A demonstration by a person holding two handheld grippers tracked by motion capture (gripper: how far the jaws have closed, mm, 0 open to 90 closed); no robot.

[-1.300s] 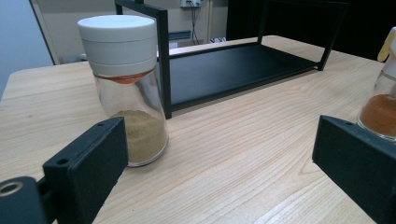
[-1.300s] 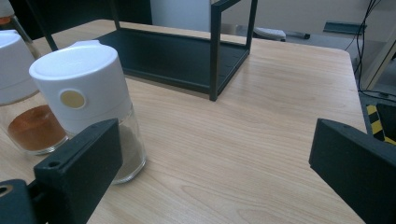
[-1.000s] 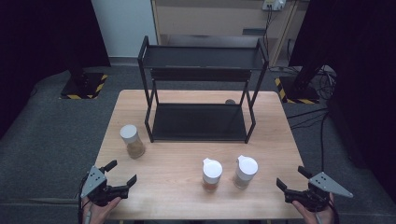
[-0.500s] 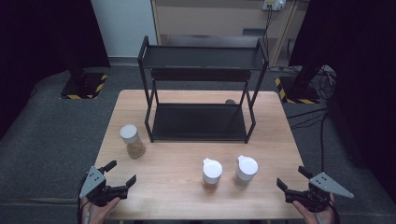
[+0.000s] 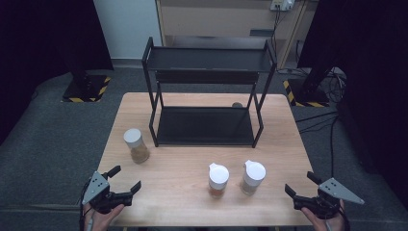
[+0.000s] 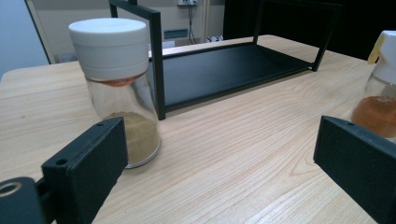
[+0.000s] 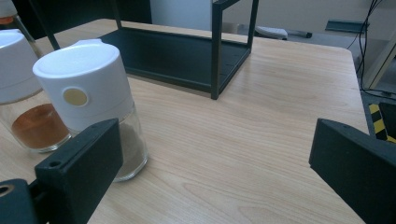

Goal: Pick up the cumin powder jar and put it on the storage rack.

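The nearest things to the two grippers are three spice jars, and the work in hand looks like picking them up for the black two-tier rack (image 5: 207, 126); to do it well, each gripper should come in low and level, straddle the glass body below the cap, and close squarely so the jar does not tip or slide on the smooth wood. The left jar (image 5: 136, 145) is clear glass with a plain white screw cap and tan powder in its bottom part, standing upright just beside the rack's front left leg. The middle jar (image 5: 218, 180) holds orange-brown powder under a white flip cap, and the right jar (image 5: 252, 177), close beside it but apart, holds pale powder under a like cap with a round yellowish spot. All stand on the wooden worktop (image 5: 183, 202). The left gripper (image 5: 126, 181) hangs at the near left edge, jaws wide apart and holding nothing; the right gripper (image 5: 299, 184) sits at the near right corner, equally spread and unloaded
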